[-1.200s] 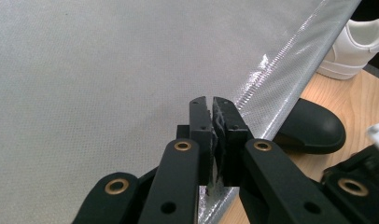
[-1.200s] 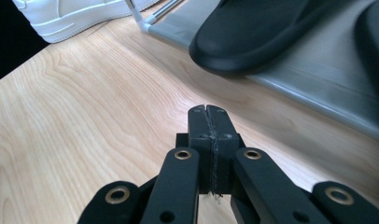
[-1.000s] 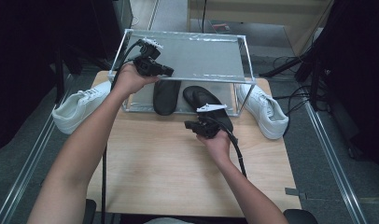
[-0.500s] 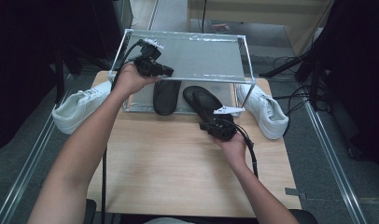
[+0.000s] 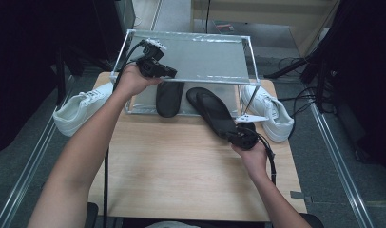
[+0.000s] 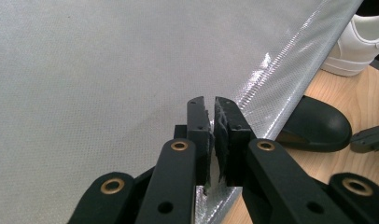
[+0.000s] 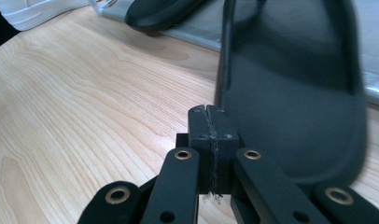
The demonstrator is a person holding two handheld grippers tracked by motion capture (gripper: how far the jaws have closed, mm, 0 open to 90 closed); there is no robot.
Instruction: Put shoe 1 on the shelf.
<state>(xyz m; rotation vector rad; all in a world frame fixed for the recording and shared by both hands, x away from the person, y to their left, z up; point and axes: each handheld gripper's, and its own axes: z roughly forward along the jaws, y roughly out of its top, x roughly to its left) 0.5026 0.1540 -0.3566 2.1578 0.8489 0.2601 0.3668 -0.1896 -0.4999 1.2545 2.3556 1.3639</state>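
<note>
At the rack's front edge [image 6: 271, 79], the left claw [image 6: 211, 105] sits nearly closed, while the right claw [image 7: 208, 112], fully closed, touches the black slipper's [image 7: 295, 93] heel.

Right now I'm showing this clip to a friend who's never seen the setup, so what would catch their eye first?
Probably the clear-topped metal rack at the table's far edge, with the left gripper pinching its front rim, jaws shut on the sheet. Next, two black slippers: one lies under the rack, the other slants out toward the right gripper, shut at its heel end. A white sneaker sits at the table's left side, another at its right.
</note>
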